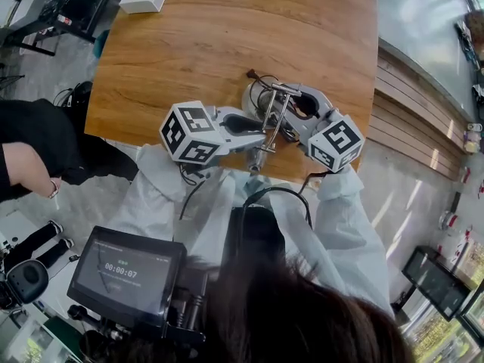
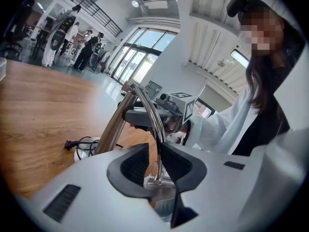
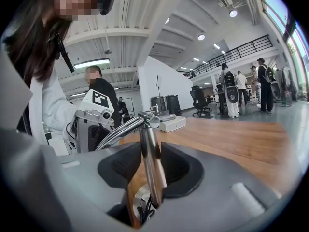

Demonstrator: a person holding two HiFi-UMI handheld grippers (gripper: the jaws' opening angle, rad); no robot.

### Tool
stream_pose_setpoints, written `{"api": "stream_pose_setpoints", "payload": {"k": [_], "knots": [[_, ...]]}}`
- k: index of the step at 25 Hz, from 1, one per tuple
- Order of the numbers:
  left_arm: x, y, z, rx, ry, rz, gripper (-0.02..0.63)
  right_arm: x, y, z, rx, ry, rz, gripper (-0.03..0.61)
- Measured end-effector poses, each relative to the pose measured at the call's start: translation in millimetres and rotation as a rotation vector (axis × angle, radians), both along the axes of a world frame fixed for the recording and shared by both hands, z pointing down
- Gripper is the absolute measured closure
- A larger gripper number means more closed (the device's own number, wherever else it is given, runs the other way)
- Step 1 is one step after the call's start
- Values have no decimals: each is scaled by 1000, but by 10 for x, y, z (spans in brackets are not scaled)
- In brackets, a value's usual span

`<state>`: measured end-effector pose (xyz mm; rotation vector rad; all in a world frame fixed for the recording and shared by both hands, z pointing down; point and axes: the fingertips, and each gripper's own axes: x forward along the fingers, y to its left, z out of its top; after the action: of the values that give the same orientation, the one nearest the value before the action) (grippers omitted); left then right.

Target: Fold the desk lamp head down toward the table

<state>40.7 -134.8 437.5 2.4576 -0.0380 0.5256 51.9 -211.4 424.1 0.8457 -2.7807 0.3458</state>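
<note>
Gripping the shiny pole (image 3: 148,144) of the lamp (image 1: 269,110), the right tongs (image 3: 150,154) squeeze it from both sides. The left tongs (image 2: 154,158) are a little open, with the lamp's thin bent arm (image 2: 155,129) loose between them. The lamp stands on the table (image 1: 227,36) between both tongs.

Shells: my smooth light-grey plastic left gripper (image 2: 154,149) and matching right gripper (image 3: 150,149).
Pads: matte black lining (image 2: 133,162).
Cubes: white left cube (image 1: 189,132) and right cube (image 1: 336,144), black square markers.
Sleeves: loose white coat sleeves (image 1: 162,187).
Cable: thin black loop (image 1: 274,189).
</note>
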Motion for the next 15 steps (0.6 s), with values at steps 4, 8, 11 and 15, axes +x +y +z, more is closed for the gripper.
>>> {"api": "stream_pose_setpoints", "payload": {"k": [4, 8, 11, 15], "knots": [[20, -25, 40, 22, -4, -1, 532, 18, -7, 1, -1, -1, 12, 456], [13, -54, 47, 3, 25, -50, 532, 25, -29, 20, -5, 2, 29, 456], [-32, -101, 4, 7, 82, -133, 532, 40, -34, 51, -36, -9, 58, 454], [-287, -259, -143, 27, 155, -302, 532, 143, -3, 122, -77, -18, 118, 454]]}}
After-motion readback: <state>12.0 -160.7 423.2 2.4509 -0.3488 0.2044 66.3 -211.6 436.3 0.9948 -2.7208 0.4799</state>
